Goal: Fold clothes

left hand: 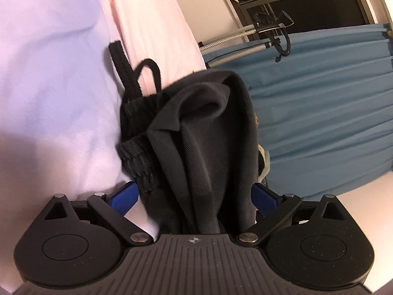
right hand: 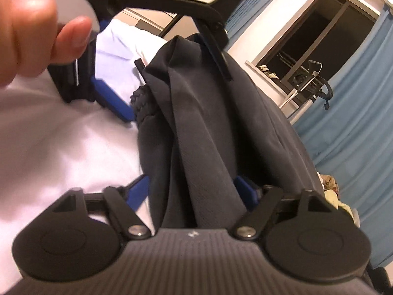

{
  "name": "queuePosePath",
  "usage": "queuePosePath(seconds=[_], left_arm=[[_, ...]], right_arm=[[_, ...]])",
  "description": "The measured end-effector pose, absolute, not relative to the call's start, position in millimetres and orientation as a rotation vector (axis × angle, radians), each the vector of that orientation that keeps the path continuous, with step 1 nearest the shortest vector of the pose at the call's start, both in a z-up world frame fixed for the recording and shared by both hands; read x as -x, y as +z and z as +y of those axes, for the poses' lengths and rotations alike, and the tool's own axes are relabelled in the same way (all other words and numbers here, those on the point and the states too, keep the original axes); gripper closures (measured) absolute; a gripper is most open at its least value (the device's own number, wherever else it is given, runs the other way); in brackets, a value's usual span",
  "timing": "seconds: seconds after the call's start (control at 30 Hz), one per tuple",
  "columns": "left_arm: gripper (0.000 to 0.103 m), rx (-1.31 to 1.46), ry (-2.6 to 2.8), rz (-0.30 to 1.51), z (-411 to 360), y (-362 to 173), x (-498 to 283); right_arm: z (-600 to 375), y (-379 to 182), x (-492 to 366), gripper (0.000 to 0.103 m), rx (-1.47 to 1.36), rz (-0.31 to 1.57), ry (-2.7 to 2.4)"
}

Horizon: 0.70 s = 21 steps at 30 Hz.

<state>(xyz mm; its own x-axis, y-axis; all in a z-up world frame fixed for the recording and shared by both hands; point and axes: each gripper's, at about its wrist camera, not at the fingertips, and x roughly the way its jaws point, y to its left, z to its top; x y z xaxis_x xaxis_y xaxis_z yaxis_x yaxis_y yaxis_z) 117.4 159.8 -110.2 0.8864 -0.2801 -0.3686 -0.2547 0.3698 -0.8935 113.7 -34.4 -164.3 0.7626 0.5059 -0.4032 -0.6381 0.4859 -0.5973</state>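
A dark grey garment (left hand: 203,132) with a ribbed black waistband (left hand: 137,135) and a black drawstring (left hand: 137,73) hangs bunched above a white bed sheet (left hand: 49,86). My left gripper (left hand: 194,194) is shut on the bunched fabric, its blue pads pressed to both sides. My right gripper (right hand: 194,191) is shut on another part of the same garment (right hand: 196,123). In the right wrist view the left gripper (right hand: 157,71) shows at the top, held by a hand (right hand: 29,24), its blue fingers (right hand: 110,98) on either side of the cloth.
Blue curtains (left hand: 319,108) hang to the right. A dark window (right hand: 314,41) with a clamp stand (right hand: 316,78) in front sits in the white wall. A pale pink cloth (left hand: 152,24) lies on the bed. Some crumpled items (right hand: 334,191) lie at the right.
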Motion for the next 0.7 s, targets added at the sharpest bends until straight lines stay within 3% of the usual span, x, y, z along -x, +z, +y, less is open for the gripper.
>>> queuePosePath(seconds=[0.1, 0.27, 0.5, 0.7], left_arm=[[0.003, 1.201, -0.039, 0.485, 156.7, -110.8, -116.7], [0.003, 1.201, -0.069, 0.379, 152.1, -114.3, -120.3], [0.002, 1.212, -0.129, 0.236, 156.8, -125.6, -127.3], [0.002, 1.163, -0.085, 0.299, 155.0, -128.2, -139.3]], right_arm=[[-34.6, -147.0, -122.3, 0.08, 0.709, 0.193, 0.669], [-49.5, -116.1, -135.0, 0.083, 0.531, 0.2, 0.632], [-45.8, -128.4, -136.3, 0.081, 0.517, 0.266, 0.66], [-36.7, -137.8, -127.5, 0.081, 0.571, 0.249, 0.673]])
